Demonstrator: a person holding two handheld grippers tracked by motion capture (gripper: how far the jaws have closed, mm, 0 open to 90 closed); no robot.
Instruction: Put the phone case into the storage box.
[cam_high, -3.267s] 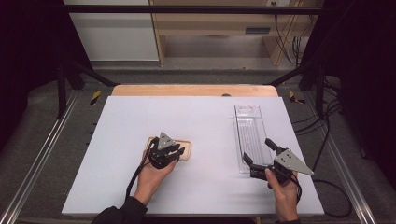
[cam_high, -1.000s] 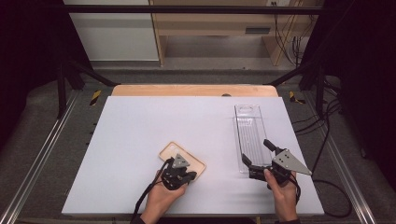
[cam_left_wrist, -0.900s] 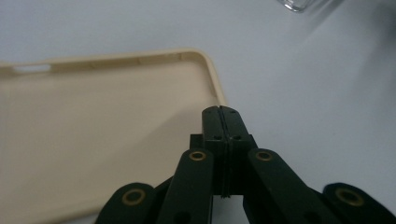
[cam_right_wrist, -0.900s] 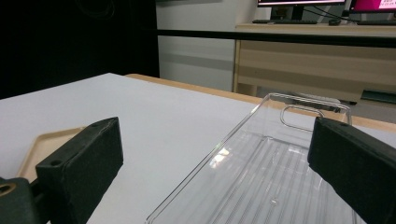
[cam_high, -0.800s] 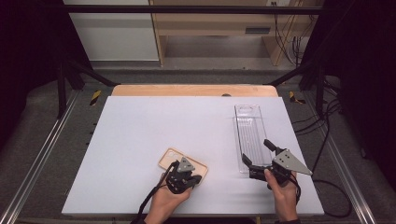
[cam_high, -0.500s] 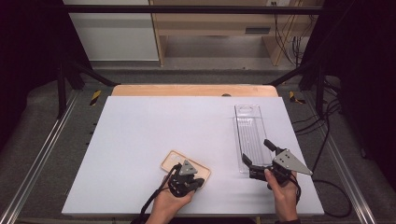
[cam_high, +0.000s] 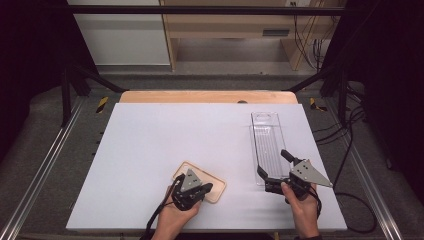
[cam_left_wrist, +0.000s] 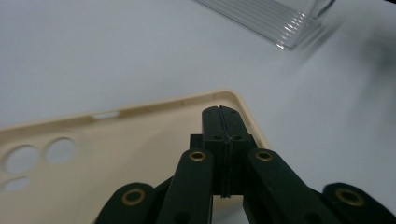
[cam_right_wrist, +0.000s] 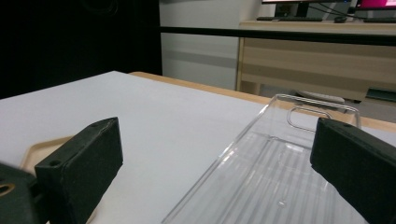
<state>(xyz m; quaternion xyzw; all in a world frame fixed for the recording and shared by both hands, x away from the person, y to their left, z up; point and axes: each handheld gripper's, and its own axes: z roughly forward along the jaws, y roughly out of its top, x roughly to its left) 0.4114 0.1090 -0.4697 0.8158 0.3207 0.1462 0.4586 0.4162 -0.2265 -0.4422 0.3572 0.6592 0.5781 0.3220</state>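
A beige phone case (cam_high: 218, 181) (cam_left_wrist: 116, 140) lies inner side up near the front of the white table (cam_high: 165, 130). My left gripper (cam_high: 207, 188) (cam_left_wrist: 223, 112) is shut, jaws together with nothing between them, and its tips rest on the inside of the case near one corner. To the right lies a long clear plastic tray (cam_high: 267, 137) (cam_right_wrist: 280, 154) (cam_left_wrist: 280, 18). My right gripper (cam_high: 272, 162) (cam_right_wrist: 217, 135) stands open at the tray's near end, one jaw on each side of it. The case's edge (cam_right_wrist: 42, 149) shows beyond the right gripper's left jaw.
A wooden strip (cam_high: 207, 96) runs along the table's far edge. Metal rails (cam_high: 45, 155) flank the table, and cables (cam_high: 345, 150) trail at the right. A wooden desk (cam_right_wrist: 317, 46) stands beyond the table.
My left gripper has moved toward the near edge and to the right, and the phone case has slid and turned along with it. The right gripper has stayed where it was.
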